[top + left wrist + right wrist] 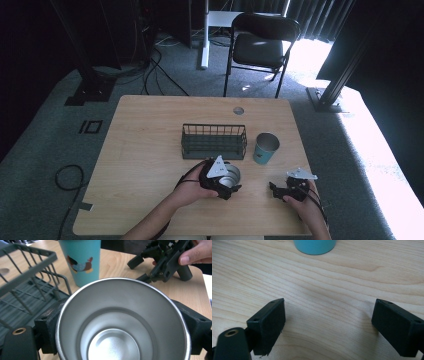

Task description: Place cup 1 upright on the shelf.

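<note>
Steel cup (120,322) is sitting between the jaws of the left tool (220,181), which are clamped against its sides, one black pad on each side of the rim in the left gripper view. From above it's near the front middle of the wooden surface (145,150), just in front of the dark wire basket (214,141). You can look straight down into it and it's shiny and empty inside. A teal cup (265,147) with a little bird picture on it stands upright just to the right of the basket, open end up. The right tool (286,191) is off to the right near the front edge, held in the person's right hand (306,202), and its jaws are spread wide apart with just bare wood between them. A black folding chair (260,45) stands on the carpet past the far edge.
</note>
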A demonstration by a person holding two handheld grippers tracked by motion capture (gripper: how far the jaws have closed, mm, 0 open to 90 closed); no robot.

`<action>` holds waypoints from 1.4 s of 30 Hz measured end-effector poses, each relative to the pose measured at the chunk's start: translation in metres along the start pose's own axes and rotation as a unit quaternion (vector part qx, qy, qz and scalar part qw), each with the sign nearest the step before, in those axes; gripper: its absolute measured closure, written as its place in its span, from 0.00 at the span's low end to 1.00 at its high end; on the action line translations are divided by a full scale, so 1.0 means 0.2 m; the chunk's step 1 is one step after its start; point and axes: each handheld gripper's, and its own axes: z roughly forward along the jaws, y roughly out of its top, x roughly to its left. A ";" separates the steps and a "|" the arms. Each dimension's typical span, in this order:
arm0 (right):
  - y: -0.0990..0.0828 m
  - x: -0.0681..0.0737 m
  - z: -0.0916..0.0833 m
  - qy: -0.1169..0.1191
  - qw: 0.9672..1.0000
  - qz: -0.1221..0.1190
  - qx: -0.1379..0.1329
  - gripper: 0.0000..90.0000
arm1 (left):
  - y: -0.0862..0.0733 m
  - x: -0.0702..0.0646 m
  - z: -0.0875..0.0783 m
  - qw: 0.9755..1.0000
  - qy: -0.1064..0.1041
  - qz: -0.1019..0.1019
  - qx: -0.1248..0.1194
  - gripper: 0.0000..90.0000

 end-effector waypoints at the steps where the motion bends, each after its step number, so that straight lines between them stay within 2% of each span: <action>1: 0.00 0.00 0.00 0.000 1.000 0.000 0.000 0.12 | 0.01 0.00 -0.01 1.000 0.000 0.000 0.000 0.15; 17: 0.00 0.00 0.00 0.000 1.000 0.000 0.000 0.12 | 0.13 0.07 -0.16 1.000 0.009 0.004 -0.020 0.15; 22: 0.00 0.00 0.00 0.000 1.000 0.000 0.000 0.12 | 0.20 0.10 -0.22 0.999 0.022 0.005 -0.034 0.15; 25: 0.00 0.00 0.00 0.000 1.000 0.000 0.000 0.12 | 0.24 0.14 -0.26 0.998 0.038 0.010 -0.038 0.15; 30: 0.00 0.00 0.00 0.000 1.000 0.000 0.000 0.12 | 0.30 0.19 -0.30 0.997 0.057 -0.001 -0.049 0.15; 37: 0.00 0.00 0.00 0.000 1.000 0.000 0.000 0.12 | 0.32 0.27 -0.30 0.995 0.080 -0.025 -0.057 0.15; 42: 0.00 0.00 0.00 0.000 1.000 0.000 0.000 0.12 | 0.33 0.34 -0.30 0.991 0.104 -0.050 -0.071 0.15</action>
